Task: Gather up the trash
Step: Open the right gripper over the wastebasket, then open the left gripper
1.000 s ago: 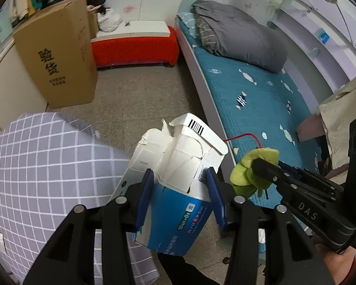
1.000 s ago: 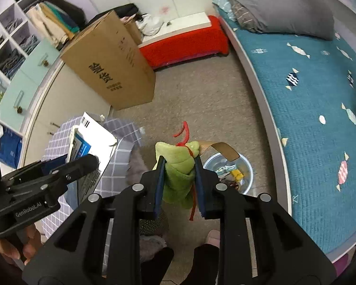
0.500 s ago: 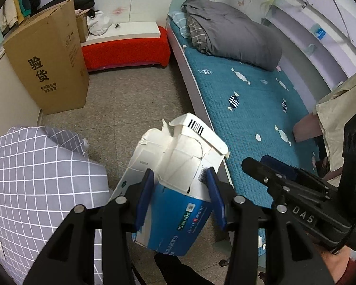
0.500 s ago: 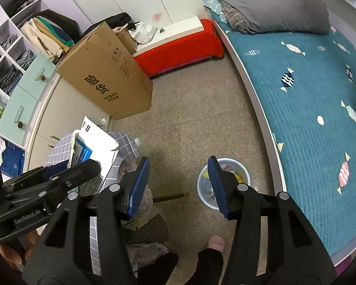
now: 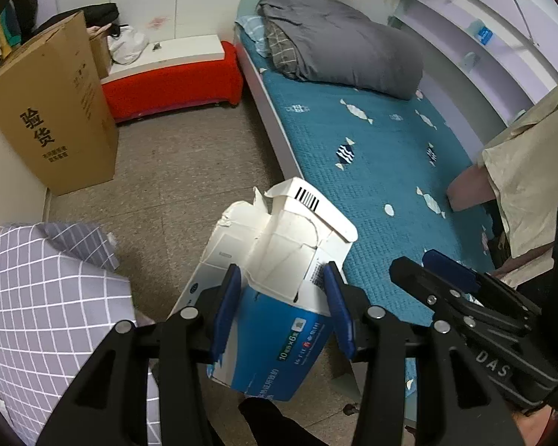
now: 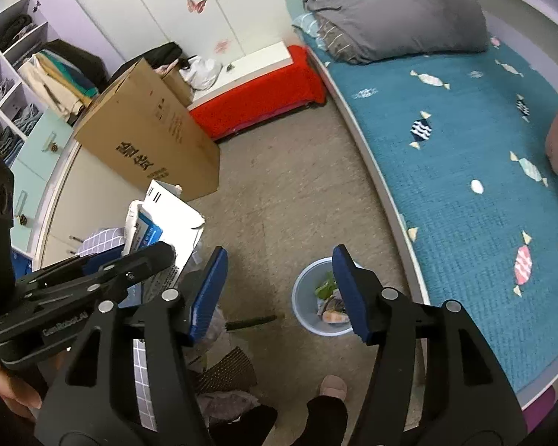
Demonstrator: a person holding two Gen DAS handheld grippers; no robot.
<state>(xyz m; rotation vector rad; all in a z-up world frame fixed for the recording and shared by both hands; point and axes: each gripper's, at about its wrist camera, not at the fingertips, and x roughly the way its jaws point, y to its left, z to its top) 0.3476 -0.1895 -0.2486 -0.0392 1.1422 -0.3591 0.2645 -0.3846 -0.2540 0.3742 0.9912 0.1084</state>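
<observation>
Item: torn blue-white carton [image 5: 275, 297], lower centre of left view, pinched in left gripper [image 5: 282, 308] jaws. Right gripper [image 6: 279, 290]: jaws spread, empty. Bin [image 6: 308, 316] lower centre; advisable to carry carton directly above rim before releasing.

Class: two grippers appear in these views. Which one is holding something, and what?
The left gripper, clamped on the torn blue-and-white carton. The right gripper is open and holds nothing, above the bin.

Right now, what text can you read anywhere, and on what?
"验货": cardboard box; smaller lines beneath unreadable.
"10", "×6": torn carton in left gripper; remaining print blurred.
"DAS": right gripper's body.
"GenRobot.AI": left gripper's body, faint.
</observation>
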